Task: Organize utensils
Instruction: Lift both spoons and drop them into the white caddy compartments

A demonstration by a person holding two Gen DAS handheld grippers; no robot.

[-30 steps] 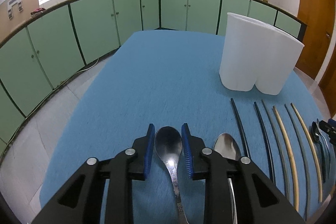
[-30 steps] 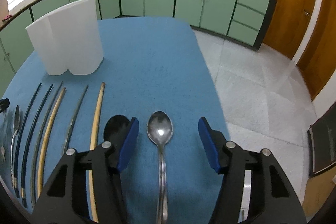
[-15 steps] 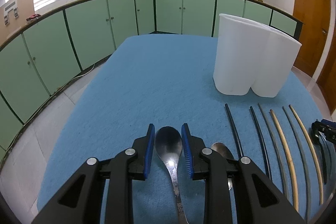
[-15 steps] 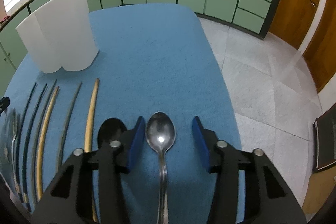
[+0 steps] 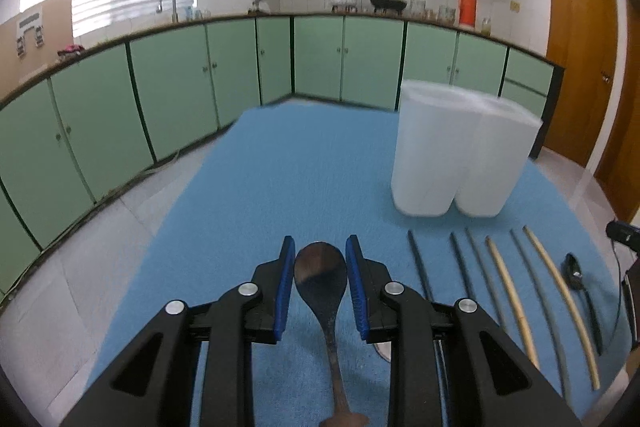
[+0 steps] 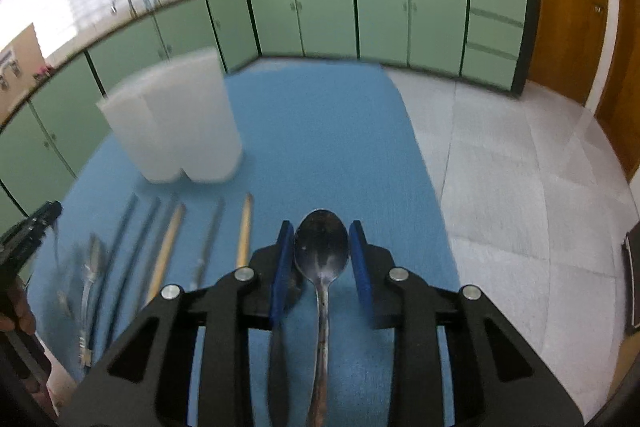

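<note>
Left claw is clamped on a metal spoon w/ a shadowed bowl: both blue pads touch the bowl's sides, handle runs back under the claw body, and the spoon sits above the blue cloth-covered surface. Right claw is likewise closed on a shiny metal spoon, pads pressing either side of its bowl, handle trailing back toward the camera. A white two-lobed plastic utensil holder stands upright on the surface, ahead and to the right in the left view, ahead and to the left in the right view; looks blurred in both. Between holder and claws lies a row of chopsticks, side by side, approx parallel, some dark, some grey, two pale yellow, all flat on the cloth. A dark spoon lies just beside the outermost yellow stick. In the right view, another metal utensil lies left of the chopstick row, too blurred to tell apart. Green cabinet doors line the room behind; grey tiled floor right of the surface.
</note>
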